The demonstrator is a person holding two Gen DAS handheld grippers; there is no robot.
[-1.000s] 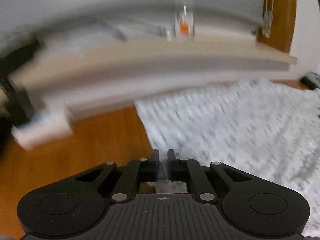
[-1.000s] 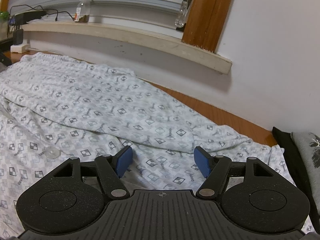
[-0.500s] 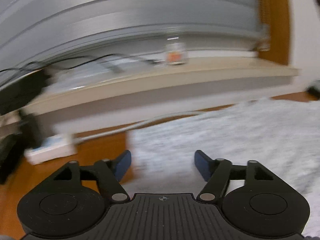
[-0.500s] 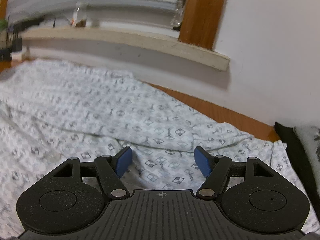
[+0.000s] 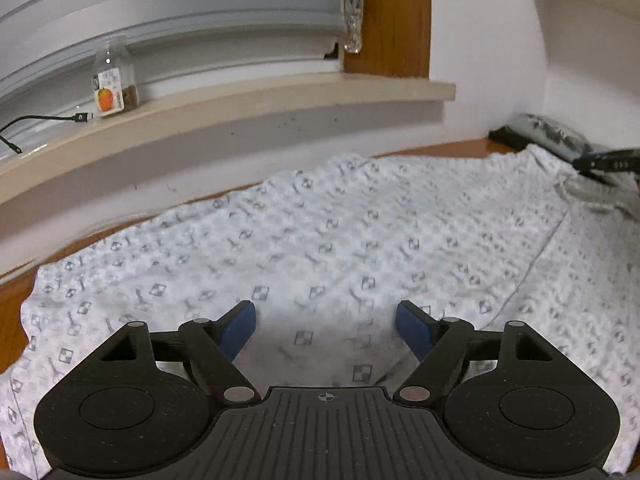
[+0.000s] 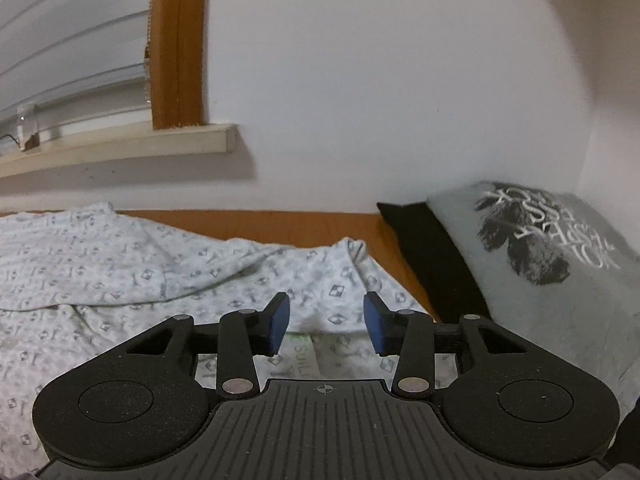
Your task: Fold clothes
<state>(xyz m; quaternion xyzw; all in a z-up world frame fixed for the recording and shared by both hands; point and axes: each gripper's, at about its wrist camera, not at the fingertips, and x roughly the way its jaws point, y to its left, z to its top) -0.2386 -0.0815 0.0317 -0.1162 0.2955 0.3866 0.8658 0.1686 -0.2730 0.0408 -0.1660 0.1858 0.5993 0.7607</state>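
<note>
Left wrist view: left gripper [image 5: 326, 322], tongs apart and empty, hovered over patterned shirt [image 5: 360, 240] spread flat on wooden floor [image 5: 12, 300], likely for folding

Right wrist view: right gripper [image 6: 325, 320], tongs apart, poised above shirt's edge beside grey pillow [image 6: 560, 264], seemingly seeking a hold

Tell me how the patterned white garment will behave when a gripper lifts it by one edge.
The patterned white garment is probably floppy: it lies in soft creases and ridges on the wooden surface. It looks thin, so likely light and easy to drag. Lifted by one edge, it would probably droop and bunch rather than hold its shape.
</note>
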